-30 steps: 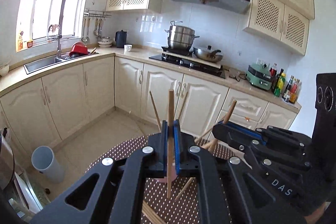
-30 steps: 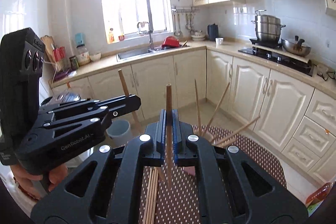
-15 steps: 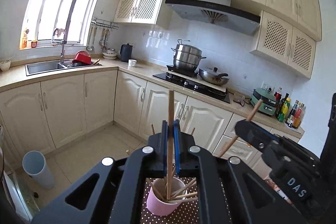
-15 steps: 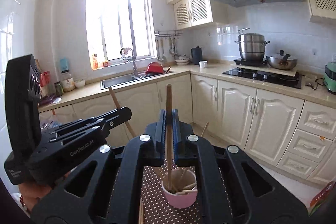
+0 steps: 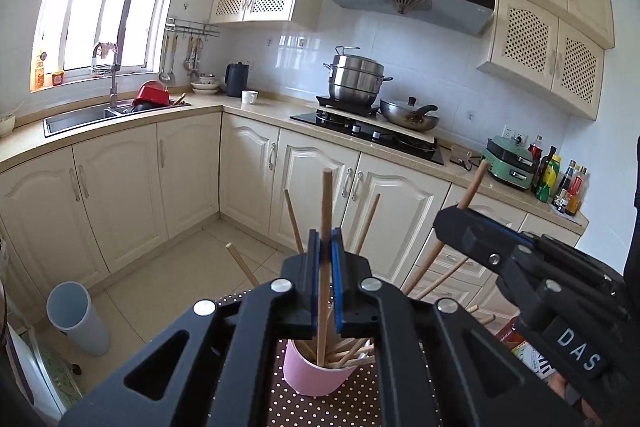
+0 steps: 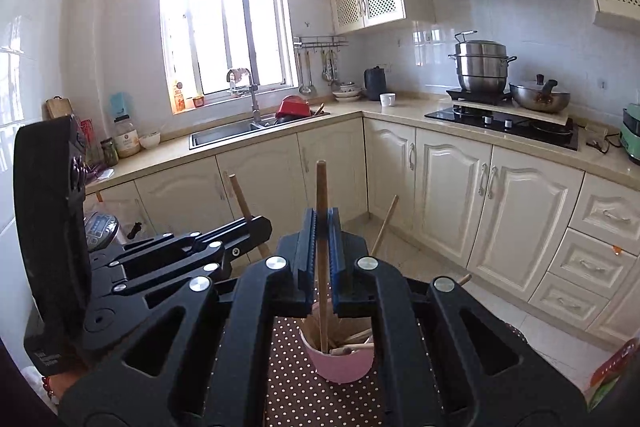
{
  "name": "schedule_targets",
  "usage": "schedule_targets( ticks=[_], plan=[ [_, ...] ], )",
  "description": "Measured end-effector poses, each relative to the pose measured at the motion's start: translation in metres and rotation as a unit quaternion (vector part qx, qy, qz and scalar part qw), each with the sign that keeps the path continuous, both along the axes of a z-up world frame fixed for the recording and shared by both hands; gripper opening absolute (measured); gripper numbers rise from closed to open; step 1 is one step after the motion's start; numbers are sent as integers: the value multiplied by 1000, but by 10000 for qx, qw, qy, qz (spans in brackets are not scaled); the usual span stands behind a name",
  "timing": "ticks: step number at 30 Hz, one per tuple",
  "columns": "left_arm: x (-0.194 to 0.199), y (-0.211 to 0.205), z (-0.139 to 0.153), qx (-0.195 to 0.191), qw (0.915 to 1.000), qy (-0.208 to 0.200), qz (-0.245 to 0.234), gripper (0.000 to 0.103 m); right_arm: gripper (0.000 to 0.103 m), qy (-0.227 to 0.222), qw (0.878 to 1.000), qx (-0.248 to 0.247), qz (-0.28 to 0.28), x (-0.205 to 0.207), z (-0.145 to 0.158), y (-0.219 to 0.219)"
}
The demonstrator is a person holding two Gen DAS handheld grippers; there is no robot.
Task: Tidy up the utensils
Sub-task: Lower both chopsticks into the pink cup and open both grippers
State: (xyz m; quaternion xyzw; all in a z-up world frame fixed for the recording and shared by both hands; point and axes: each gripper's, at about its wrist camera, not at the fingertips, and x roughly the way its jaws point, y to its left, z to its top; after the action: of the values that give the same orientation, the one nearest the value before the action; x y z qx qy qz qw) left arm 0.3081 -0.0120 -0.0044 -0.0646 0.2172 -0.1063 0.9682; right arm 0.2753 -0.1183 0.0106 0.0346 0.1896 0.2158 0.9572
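A pink cup (image 5: 316,377) stands on a brown polka-dot mat (image 5: 304,411) and holds several wooden chopsticks that fan outward. My left gripper (image 5: 325,247) is shut on one upright chopstick (image 5: 326,203) whose lower end reaches into the cup. My right gripper (image 6: 322,227) is shut on another upright chopstick (image 6: 321,187), its lower end in the same pink cup (image 6: 340,359). The right gripper (image 5: 520,259) shows at the right of the left wrist view. The left gripper (image 6: 180,259) shows at the left of the right wrist view.
Cream kitchen cabinets (image 5: 180,179) run behind, with a sink (image 5: 76,117) under the window and a hob (image 5: 372,137) with pots. A grey bin (image 5: 76,317) stands on the floor at left. A red packet (image 5: 524,351) lies at the mat's right.
Both grippers lifted and tilted up, then lowered their chopsticks toward the pink cup. The chopstick ends now sit inside the cup. Both grippers stay shut.
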Motion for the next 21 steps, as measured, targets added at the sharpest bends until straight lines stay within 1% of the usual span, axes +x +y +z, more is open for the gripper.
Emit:
schedule_targets(
  ticks=[2, 3, 6, 12, 14, 16, 21],
  plan=[
    [-1, 2, -2, 9, 10000, 34, 52, 6, 6, 39, 10000, -51, 18, 0, -2, 1],
    [-1, 2, -3, -13, 10000, 53, 48, 8, 6, 63, 10000, -64, 30, 1, -4, 1],
    [-4, 8, -5, -40, 9999, 53, 109, 34, 6, 119, 9999, -94, 32, 1, -7, 3],
    [-13, 17, -7, 8, 9998, 68, 178, 34, 6, 219, 9997, -129, 20, 1, -12, 3],
    [-17, 21, -7, 74, 9997, 53, 234, 37, 6, 236, 9996, -159, 19, 0, -14, 4],
    [-21, 25, -9, 185, 9992, 32, 340, 41, 6, 260, 9995, -196, 10, -1, -17, 5],
    [-29, 38, -14, 246, 9987, 100, 438, 42, 6, 340, 9990, -273, -2, -3, -26, 9]
  ],
)
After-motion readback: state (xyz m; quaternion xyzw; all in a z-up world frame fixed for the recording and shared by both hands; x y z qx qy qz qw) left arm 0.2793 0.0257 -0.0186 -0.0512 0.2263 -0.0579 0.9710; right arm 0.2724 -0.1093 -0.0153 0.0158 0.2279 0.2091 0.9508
